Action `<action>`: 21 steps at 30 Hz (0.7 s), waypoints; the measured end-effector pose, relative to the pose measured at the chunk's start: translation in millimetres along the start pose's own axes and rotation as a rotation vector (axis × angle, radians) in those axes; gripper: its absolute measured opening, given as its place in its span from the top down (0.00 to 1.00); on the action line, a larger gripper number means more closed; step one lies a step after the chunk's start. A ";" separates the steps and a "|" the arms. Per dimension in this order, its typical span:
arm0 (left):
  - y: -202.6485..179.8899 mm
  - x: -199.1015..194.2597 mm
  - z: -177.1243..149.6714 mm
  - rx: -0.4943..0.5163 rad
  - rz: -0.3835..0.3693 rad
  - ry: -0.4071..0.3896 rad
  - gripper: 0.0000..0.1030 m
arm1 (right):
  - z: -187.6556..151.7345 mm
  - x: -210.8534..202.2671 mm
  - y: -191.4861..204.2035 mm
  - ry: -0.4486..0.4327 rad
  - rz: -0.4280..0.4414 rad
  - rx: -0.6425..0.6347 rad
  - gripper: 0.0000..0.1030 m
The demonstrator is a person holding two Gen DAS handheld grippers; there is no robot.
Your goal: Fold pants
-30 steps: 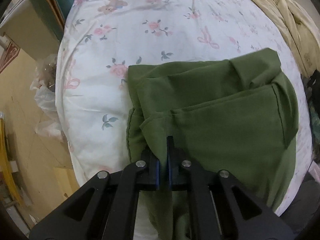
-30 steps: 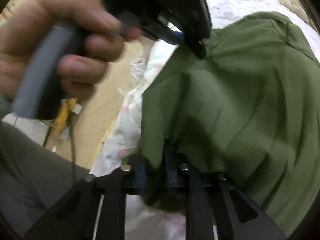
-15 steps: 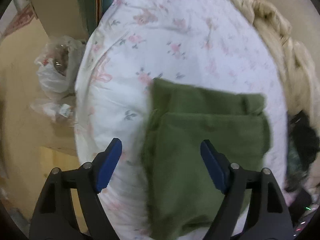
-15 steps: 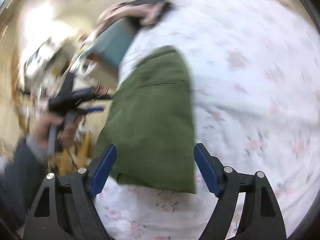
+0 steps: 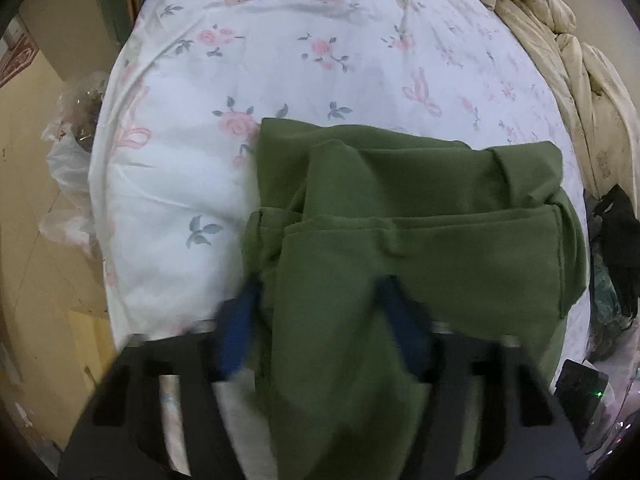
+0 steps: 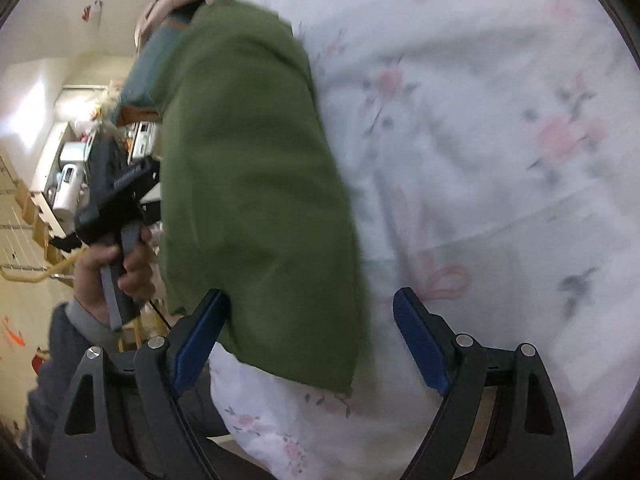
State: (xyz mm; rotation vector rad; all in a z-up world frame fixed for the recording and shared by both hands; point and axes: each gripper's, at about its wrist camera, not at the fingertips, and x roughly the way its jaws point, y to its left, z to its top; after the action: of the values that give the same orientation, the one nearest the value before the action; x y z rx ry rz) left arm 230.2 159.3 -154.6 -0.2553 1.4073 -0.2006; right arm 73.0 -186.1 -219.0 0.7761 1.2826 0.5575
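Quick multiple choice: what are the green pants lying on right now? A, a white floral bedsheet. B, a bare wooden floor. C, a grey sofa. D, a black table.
A: the pants lie folded on a white sheet printed with pink flowers, and both grippers are open.

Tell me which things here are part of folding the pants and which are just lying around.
Part of the job: green pants, bed sheet, left gripper, right gripper.

Lying about: cream quilt, plastic bags, black cloth.
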 end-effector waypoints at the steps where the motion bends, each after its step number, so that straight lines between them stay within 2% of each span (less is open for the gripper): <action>1: -3.0 -0.7 -1.5 0.046 0.003 -0.002 0.63 | -0.1 2.7 5.0 -0.014 -0.019 -0.025 0.15; 2: -3.3 -1.3 -2.0 0.068 0.008 -0.005 0.70 | -0.4 3.6 10.2 -0.025 -0.017 -0.045 0.17; 3: -2.3 -1.6 -2.8 0.074 0.009 -0.003 0.80 | 0.7 6.7 13.9 -0.026 -0.006 -0.065 0.35; 4: -0.4 -3.0 -2.4 0.063 0.011 -0.003 0.83 | 2.0 10.0 19.5 -0.022 -0.009 -0.092 0.50; 5: -0.2 -5.4 -1.3 0.055 0.008 -0.001 0.87 | 3.0 7.5 24.0 -0.038 -0.026 -0.102 0.71; 6: -2.6 -8.0 -2.1 0.064 0.019 -0.007 0.89 | 3.9 5.4 27.8 -0.046 -0.019 -0.115 0.81; 8: -6.7 -10.8 -5.9 0.075 0.049 -0.022 0.91 | 5.1 -6.6 38.8 -0.079 -0.026 -0.163 0.86; 11: -14.2 -24.6 -16.0 0.052 0.048 -0.076 0.92 | 14.7 -29.6 51.3 -0.122 -0.033 -0.215 0.88; 12: -20.9 -33.6 -26.1 0.052 0.065 -0.114 0.92 | 24.2 -42.3 54.4 -0.130 -0.032 -0.228 0.88; 14: -30.5 -47.5 -47.8 0.014 0.043 -0.159 0.92 | 52.2 -66.0 54.1 -0.113 -0.036 -0.234 0.88; 17: -56.6 -53.5 -90.1 -0.051 -0.028 -0.195 0.92 | 95.7 -100.0 51.7 -0.169 -0.138 -0.261 0.88; 21: -102.7 -22.2 -130.0 -0.138 -0.101 -0.167 0.92 | 135.4 -105.2 44.2 -0.175 -0.261 -0.303 0.88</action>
State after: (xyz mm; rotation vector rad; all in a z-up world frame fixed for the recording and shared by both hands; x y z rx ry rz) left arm 99.6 60.1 -122.0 -0.4482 1.2453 -0.1619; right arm 184.9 -263.6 -105.8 0.3887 1.0845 0.4485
